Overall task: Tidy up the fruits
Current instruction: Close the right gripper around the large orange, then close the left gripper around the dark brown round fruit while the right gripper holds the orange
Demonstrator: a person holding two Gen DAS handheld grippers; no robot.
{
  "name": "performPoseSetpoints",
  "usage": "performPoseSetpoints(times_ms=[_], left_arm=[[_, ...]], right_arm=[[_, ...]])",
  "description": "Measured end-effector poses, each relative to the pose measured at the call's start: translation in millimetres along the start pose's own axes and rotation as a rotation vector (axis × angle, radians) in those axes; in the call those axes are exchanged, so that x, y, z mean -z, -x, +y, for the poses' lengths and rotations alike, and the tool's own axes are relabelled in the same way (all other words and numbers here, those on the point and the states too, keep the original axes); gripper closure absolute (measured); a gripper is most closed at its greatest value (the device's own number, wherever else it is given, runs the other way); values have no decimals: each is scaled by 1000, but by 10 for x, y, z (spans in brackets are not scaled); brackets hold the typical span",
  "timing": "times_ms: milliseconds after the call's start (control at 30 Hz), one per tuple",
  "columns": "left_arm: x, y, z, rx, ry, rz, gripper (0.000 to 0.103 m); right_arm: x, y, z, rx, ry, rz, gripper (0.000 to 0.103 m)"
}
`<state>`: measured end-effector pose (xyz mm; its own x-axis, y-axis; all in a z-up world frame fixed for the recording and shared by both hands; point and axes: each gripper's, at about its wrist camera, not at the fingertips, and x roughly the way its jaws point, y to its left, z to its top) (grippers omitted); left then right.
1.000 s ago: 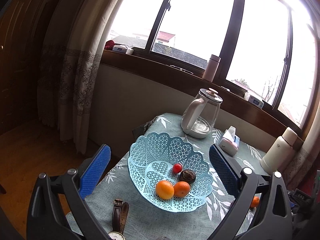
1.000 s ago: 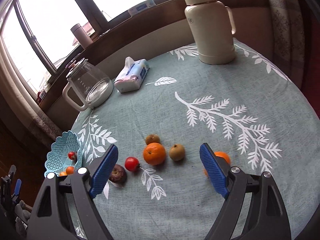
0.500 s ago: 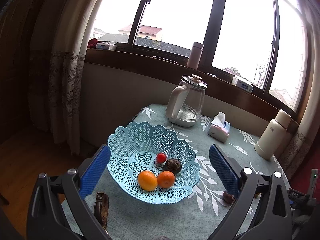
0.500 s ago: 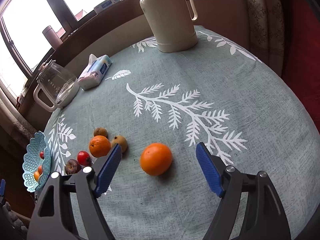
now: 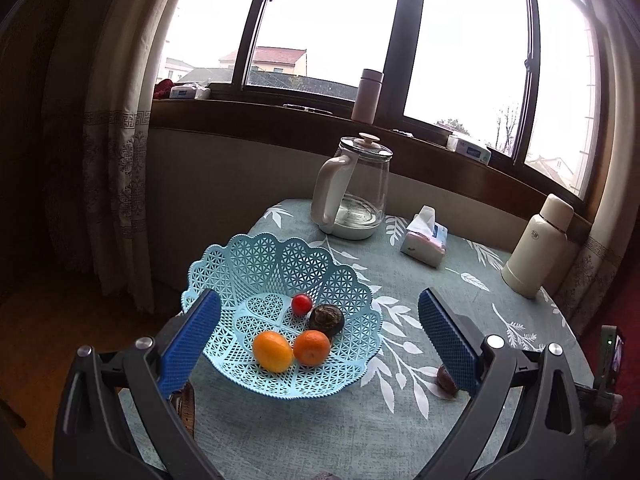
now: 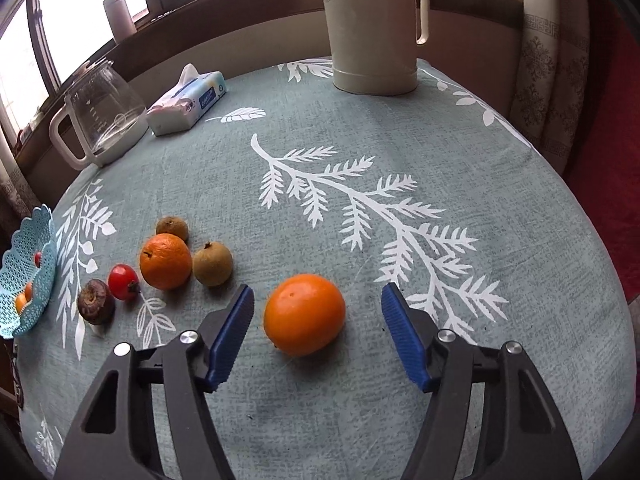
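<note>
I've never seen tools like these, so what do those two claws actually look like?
Both look alike. The left claw and the right claw each have two black plastic arms shaped like open triangular frames, joined with round silver bolts. Each arm ends in a flat blue pad with a fine bumpy texture. No cables, markings or sleeves show.

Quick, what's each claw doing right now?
Left gripper: open, empty, facing the basket.
Right gripper: open, around the orange, not squeezing it.

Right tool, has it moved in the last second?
Yes. The right tool has swung rightward, away from the fruit cluster, and closed in: the big orange, earlier beside its right finger, now sits between its open fingers.
</note>
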<state>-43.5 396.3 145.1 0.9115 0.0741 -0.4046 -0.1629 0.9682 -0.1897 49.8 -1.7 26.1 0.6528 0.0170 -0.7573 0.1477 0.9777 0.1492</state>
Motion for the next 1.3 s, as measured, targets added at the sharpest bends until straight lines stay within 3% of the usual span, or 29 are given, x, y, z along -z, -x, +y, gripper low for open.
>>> performPoseSetpoints(times_ms=[467, 633, 1300], left_arm=[[143, -153, -216, 5, -61, 42, 3], [231, -249, -351, 15, -99, 72, 3], [805, -660, -979, 43, -255, 231, 3]], right_arm=[[6, -68, -18, -27, 39, -8, 49], [36, -50, 30, -51, 76, -13, 62], [240, 178, -196, -219, 59, -22, 62]])
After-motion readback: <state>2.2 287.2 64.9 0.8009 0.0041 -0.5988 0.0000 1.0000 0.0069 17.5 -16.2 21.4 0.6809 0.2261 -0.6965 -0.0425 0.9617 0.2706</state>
